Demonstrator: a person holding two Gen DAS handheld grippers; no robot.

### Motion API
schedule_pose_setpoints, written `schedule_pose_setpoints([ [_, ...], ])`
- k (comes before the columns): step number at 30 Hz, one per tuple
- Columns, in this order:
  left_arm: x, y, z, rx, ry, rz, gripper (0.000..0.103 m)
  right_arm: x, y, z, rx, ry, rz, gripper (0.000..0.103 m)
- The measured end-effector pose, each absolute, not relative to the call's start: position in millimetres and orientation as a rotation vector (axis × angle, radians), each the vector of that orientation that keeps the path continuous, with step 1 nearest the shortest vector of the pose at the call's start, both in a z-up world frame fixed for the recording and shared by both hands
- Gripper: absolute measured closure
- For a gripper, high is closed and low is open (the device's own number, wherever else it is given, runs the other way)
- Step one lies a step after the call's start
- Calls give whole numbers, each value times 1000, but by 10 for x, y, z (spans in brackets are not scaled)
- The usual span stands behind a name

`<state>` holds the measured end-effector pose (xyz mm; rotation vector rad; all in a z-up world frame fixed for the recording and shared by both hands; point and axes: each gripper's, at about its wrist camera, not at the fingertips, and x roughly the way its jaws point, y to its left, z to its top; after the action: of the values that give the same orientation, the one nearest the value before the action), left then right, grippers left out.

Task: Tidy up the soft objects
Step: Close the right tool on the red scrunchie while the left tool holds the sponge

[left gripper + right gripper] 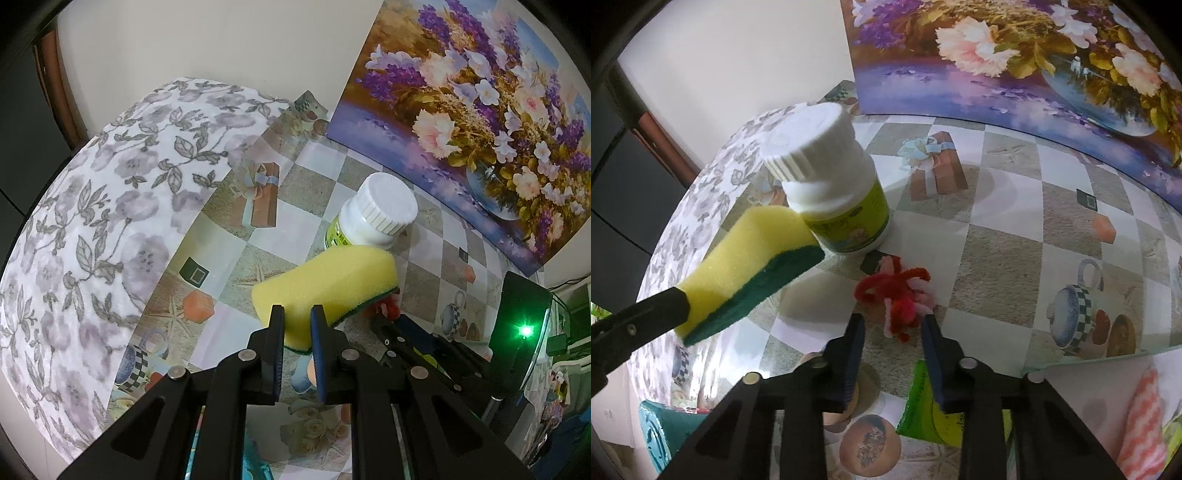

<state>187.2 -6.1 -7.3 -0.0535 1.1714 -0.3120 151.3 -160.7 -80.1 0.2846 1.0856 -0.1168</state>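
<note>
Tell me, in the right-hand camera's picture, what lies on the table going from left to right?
Floral cloth → yellow-green sponge, held by the left gripper → white bottle → red yarn bundle, between the right gripper's fingers.

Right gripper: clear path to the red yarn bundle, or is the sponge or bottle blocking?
Probably yes. The red yarn bundle lies just ahead of the right gripper, nothing between. The sponge in the left gripper and the bottle sit off to the side.
</note>
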Motion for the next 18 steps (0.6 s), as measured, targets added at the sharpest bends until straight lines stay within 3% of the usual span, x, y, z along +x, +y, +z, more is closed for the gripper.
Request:
schedule_pose_setpoints([
  [3, 1872, -65, -76, -50, 1173, -313, 89, 1510, -1621, -815, 291, 1085, -121, 87],
  [10, 1871, -76, -87, -44, 1174, -315, 89, 1471, -1659, -817, 315, 1065, -118, 99],
  [18, 1869, -69, -62, -50, 1165, -320, 89, 1393, -1692, -706, 344, 1021, -105, 102],
])
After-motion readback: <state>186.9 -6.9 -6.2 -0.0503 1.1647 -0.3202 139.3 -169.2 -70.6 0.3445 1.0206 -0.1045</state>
